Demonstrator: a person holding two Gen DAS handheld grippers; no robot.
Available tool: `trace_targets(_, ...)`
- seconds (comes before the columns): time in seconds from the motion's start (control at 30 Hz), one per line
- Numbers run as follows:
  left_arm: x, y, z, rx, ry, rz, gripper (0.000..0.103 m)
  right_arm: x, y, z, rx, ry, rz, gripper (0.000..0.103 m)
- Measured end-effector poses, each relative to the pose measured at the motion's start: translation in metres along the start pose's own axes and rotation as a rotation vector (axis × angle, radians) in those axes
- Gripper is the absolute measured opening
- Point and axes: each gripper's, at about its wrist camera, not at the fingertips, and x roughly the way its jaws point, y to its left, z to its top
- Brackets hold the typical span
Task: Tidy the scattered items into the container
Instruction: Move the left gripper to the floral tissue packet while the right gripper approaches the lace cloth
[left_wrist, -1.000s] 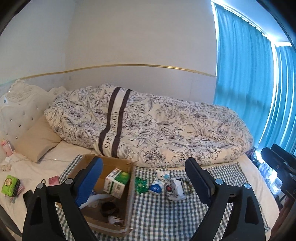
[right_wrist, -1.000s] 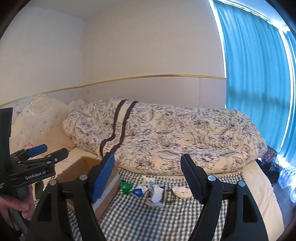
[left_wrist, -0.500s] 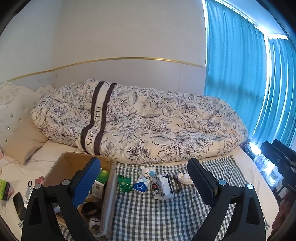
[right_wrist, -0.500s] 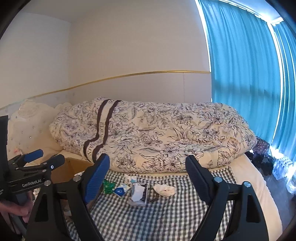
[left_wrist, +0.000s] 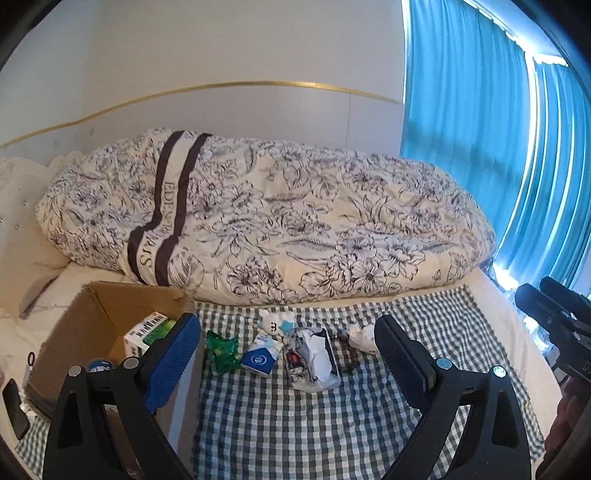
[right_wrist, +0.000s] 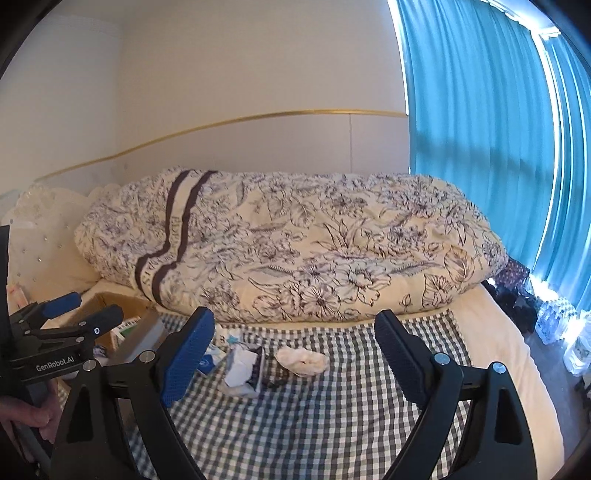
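Observation:
An open cardboard box (left_wrist: 92, 325) stands at the left end of a checked cloth (left_wrist: 295, 424) on the bed, with a green-and-white carton (left_wrist: 147, 330) inside. Beside it lie a green wrapper (left_wrist: 221, 350), a blue tissue packet (left_wrist: 260, 356), a white bear toy (left_wrist: 275, 323), a clear bag of scraps (left_wrist: 314, 360) and a crumpled tissue (left_wrist: 362, 336). My left gripper (left_wrist: 286, 328) hangs open above the cloth, short of these items and holding nothing. My right gripper (right_wrist: 294, 317) is open too, facing the crumpled tissue (right_wrist: 301, 360) and the clear bag (right_wrist: 243, 365).
A rolled floral duvet (left_wrist: 277, 221) fills the bed behind the items. Blue curtains (left_wrist: 480, 147) hang at the right, with water bottles (right_wrist: 561, 328) on the floor below. A black phone (left_wrist: 14, 406) lies left of the box. A padded headboard (right_wrist: 40, 236) stands at the far left.
Both grippers have come down and moved right, closer to the checked cloth. The box has slid toward the left edge of both views. The right jaws stand a little wider.

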Motion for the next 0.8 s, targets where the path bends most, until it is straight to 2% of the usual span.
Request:
trace_targets(0.4,0.073,-0.007,-0.034,-0.001,0.106,-0.033,0.098,0.075,-0.013,-0.038,-0.011,0.151,-0.016,0.089)
trace_targets(0.8,0.152,-0.011,-0.070,-0.019,0.217,-0.041,0.098,0.157,-0.018,-0.070,-0.024,0.241,0.029,0.089)
